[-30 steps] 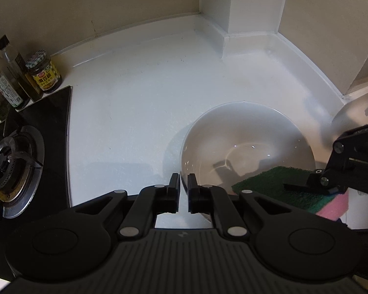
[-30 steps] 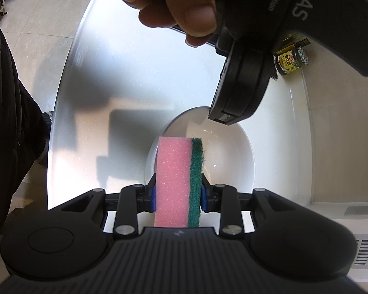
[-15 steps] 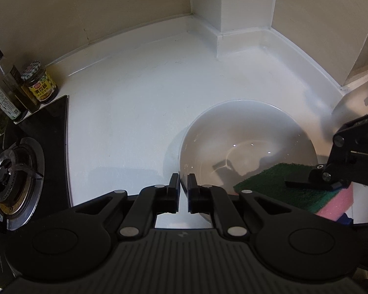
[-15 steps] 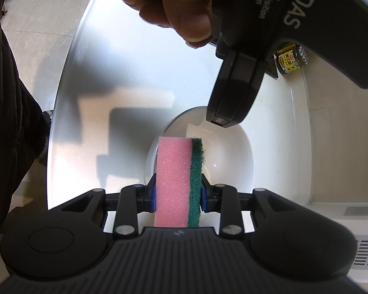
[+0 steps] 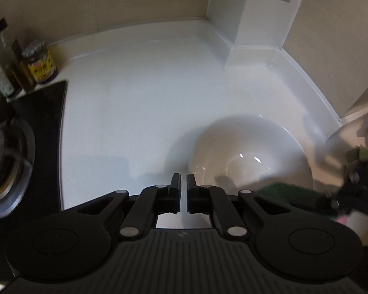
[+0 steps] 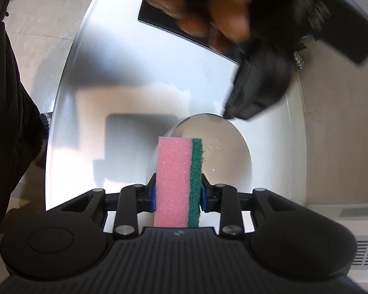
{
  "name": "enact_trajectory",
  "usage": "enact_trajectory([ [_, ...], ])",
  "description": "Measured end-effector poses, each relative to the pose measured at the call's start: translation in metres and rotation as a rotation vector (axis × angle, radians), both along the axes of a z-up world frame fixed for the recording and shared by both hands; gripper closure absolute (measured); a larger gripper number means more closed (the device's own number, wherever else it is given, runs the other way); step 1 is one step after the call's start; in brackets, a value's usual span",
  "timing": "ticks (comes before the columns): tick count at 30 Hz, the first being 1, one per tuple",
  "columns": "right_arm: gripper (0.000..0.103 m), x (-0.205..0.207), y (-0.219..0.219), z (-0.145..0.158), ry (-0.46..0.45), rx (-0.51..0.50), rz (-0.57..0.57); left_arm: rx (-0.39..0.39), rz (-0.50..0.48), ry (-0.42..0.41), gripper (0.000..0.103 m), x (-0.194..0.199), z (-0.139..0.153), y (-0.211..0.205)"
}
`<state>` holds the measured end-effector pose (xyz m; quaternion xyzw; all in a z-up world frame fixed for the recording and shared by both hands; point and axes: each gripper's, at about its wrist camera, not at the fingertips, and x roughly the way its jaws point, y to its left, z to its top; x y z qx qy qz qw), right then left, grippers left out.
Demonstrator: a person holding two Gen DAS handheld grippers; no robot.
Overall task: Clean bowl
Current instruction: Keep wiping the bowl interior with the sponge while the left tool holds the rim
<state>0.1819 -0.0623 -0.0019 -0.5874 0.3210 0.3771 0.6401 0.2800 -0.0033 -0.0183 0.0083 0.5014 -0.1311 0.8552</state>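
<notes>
On my far left the stove (image 5: 9,161) sits beside some jars (image 5: 38,65), and I don't need them. My left gripper (image 5: 183,193) hangs just beside the near left edge of the bowl (image 5: 247,156). Its two fingers are squeezed almost together, with nothing between them.

The bowl is white, round and shiny. It sits the right way up on the white counter (image 5: 135,103), and I can't see any food or dirt in it.

My right gripper (image 6: 177,193) is pinching the sponge (image 6: 177,181) tight. The sponge is pink with a green scratchy side. It stands over the near edge of the bowl. I can't tell if it touches.

I think I am just starting to wipe. Next I should hold the bowl still with my left gripper, then push the sponge down inside and rub it round and round.
</notes>
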Motion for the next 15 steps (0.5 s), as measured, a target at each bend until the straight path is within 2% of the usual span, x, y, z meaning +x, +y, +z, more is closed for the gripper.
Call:
enact_trajectory([
  [2, 0.076, 0.001, 0.001, 0.0, 0.0, 0.001, 0.008, -0.023, -0.005, 0.007, 0.096, -0.004, -0.002, 0.0],
  [4, 0.076, 0.001, 0.002, -0.001, -0.002, -0.008, 0.021, -0.005, -0.009, 0.008, 0.091, -0.003, -0.006, -0.004],
  [8, 0.076, 0.002, 0.005, -0.004, 0.003, -0.029, 0.035, 0.034, -0.037, 0.012, 0.092, 0.006, -0.009, -0.01],
  [12, 0.076, 0.0, 0.006, -0.006, -0.006, -0.052, 0.038, 0.07, -0.113, 0.01, 0.093, 0.023, -0.009, -0.016],
  [15, 0.076, 0.0, 0.007, -0.008, -0.015, -0.062, 0.03, 0.072, -0.119, 0.013, 0.095, 0.041, -0.011, -0.017],
])
